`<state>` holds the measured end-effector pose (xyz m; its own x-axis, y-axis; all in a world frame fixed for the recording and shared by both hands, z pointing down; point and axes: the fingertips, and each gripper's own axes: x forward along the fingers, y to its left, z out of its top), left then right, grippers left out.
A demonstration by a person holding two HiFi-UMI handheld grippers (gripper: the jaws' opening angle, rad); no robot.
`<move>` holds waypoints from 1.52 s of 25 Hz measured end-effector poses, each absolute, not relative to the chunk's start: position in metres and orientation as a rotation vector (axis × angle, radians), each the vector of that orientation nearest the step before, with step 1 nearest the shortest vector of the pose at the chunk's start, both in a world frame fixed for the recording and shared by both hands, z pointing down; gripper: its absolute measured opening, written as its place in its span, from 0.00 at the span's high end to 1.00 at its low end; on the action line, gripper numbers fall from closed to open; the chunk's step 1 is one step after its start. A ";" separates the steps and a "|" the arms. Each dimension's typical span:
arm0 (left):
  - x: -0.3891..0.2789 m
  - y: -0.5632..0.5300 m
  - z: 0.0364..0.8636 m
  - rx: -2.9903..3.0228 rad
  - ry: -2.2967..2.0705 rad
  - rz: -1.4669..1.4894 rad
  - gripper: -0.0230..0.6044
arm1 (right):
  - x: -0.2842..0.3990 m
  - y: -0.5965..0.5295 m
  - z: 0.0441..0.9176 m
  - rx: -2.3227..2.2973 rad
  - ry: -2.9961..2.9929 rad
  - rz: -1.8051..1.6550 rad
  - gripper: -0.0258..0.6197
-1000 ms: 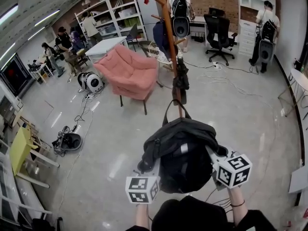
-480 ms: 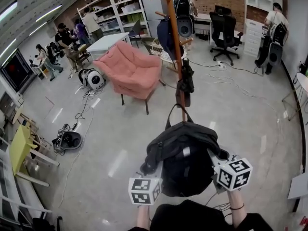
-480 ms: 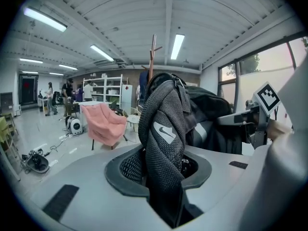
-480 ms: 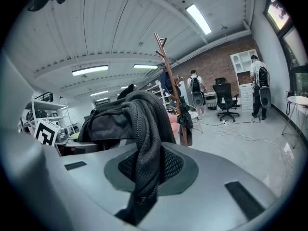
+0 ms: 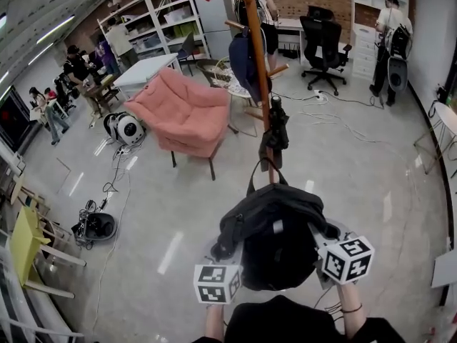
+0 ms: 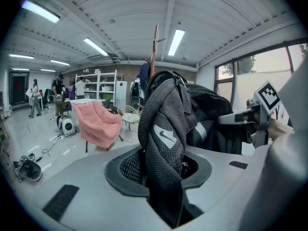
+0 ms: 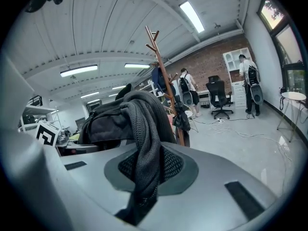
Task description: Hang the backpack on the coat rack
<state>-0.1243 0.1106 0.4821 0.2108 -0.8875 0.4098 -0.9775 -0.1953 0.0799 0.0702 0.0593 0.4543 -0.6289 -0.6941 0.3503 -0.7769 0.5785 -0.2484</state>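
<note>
head view: backpack (image 5: 275, 231) before coat rack (image 5: 258, 70)

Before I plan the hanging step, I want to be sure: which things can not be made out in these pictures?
- Coat rack foot: head view, hidden behind the backpack.
- Rack top: head view, cut off by the upper edge.
- Dark bundle on the rack: too small to identify in any view.
- Backpack underside: no view shows it.
</note>
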 end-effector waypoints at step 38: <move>-0.163 -0.142 0.470 2.289 -1.643 0.444 0.74 | 0.038 -0.168 0.445 1.389 -2.576 0.610 0.90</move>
